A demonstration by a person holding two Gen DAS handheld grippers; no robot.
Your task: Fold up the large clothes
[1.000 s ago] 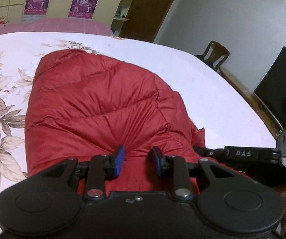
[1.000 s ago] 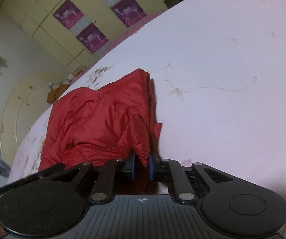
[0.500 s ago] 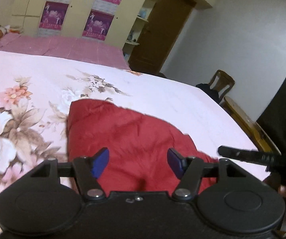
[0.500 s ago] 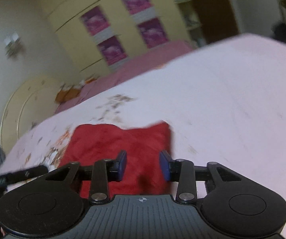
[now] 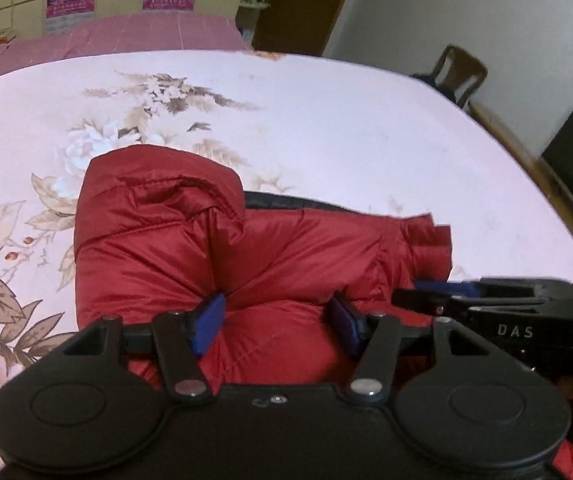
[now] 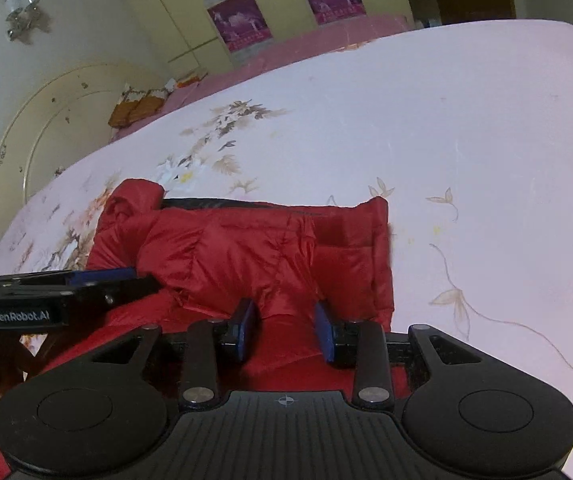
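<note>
My left gripper point(image 5: 276, 322) has its 2 blue-padded fingers point(image 5: 208, 322) spread apart, pressing down into the puffy red quilted down jacket point(image 5: 246, 248) with a bulge of fabric between them, nothing pinched. The jacket lies folded in a bundle on the pale pink floral bedsheet point(image 5: 326, 128), near my edge of the bed. Its left part is a rounded padded lump folded over on top; a dark lining strip shows along the far edge. In the right wrist view the same left gripper point(image 6: 98, 276) comes in from the left side, its tips over the jacket's left portion.

My right gripper point(image 6: 286, 330) is also parted, blue pads point(image 6: 246, 330) resting on the jacket point(image 6: 266, 248) near its right end, fabric bunched between them but not clamped. In the left wrist view the right gripper point(image 5: 438, 292) sits just beside the jacket's ruffled right edge.

Behind the bed: cream wardrobe doors with purple posters point(image 6: 242, 20), rounded cream headboard point(image 6: 46, 120) at left, brown wooden chair point(image 5: 460, 74) at right.
</note>
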